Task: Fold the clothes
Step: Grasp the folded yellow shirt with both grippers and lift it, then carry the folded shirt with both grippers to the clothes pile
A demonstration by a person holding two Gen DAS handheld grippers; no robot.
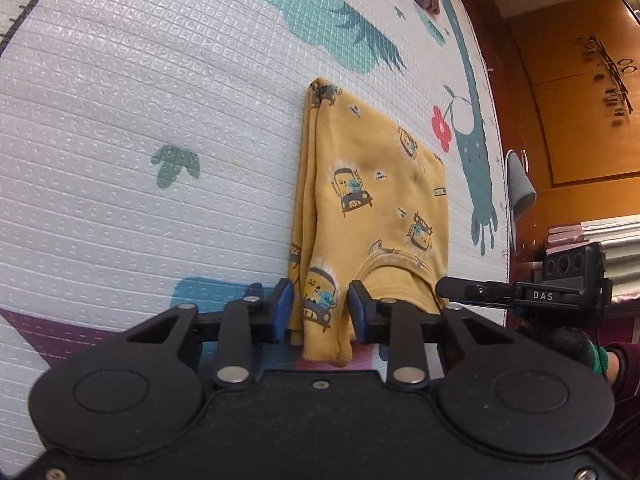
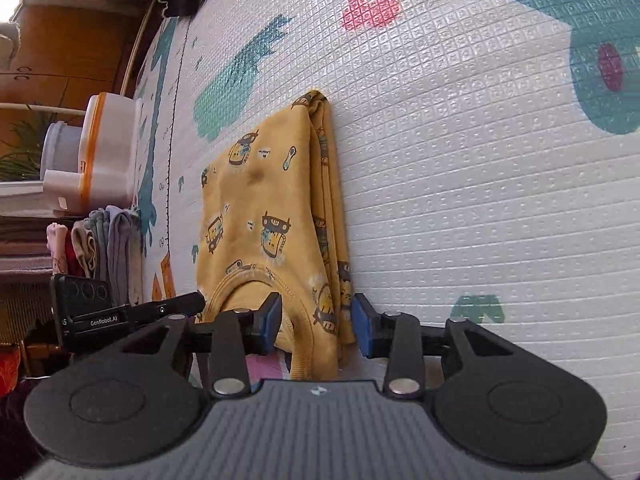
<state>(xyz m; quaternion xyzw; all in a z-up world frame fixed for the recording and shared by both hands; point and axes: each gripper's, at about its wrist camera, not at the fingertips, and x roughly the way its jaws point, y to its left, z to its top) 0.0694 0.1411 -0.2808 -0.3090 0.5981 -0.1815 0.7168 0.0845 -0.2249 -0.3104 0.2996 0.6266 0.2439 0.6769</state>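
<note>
Garments: we count one yellow shirt (image 1: 372, 208), folded into a long strip with a car-and-animal print, lying flat on the play mat (image 1: 120, 120); its collar end is nearest both cameras.
Grippers: we see two, the left gripper (image 1: 318, 310) and the right gripper (image 2: 316, 318), side by side at the shirt's collar end.
Left jaws: we see them apart, the blue pads (image 1: 282, 308) either side of the near shoulder fold with a gap to the cloth on both sides; nothing pinched.
Right jaws: we see them apart as well, straddling the other shoulder fold, not pressed on it.
Hand: we see one gloved hand (image 1: 568, 344) behind the right gripper, in the left wrist view.
Other clothes: we count one stack of folded clothes (image 2: 96, 244) beyond the mat's edge, in pink, beige, grey and lilac; we cannot count its pieces.
Containers: we see one white container with an orange band (image 2: 106, 152) and a pale tub beside it.
Surface: we are over a foam mat, white with an embossed square grid, printed with teal, red and purple shapes.
Room: we see orange-brown wooden cabinets (image 1: 580, 100) past the mat.
Materials: the shirt is soft ribbed knit with a stitched round neckline; the gripper bodies are matt black plastic with metal pins.
</note>
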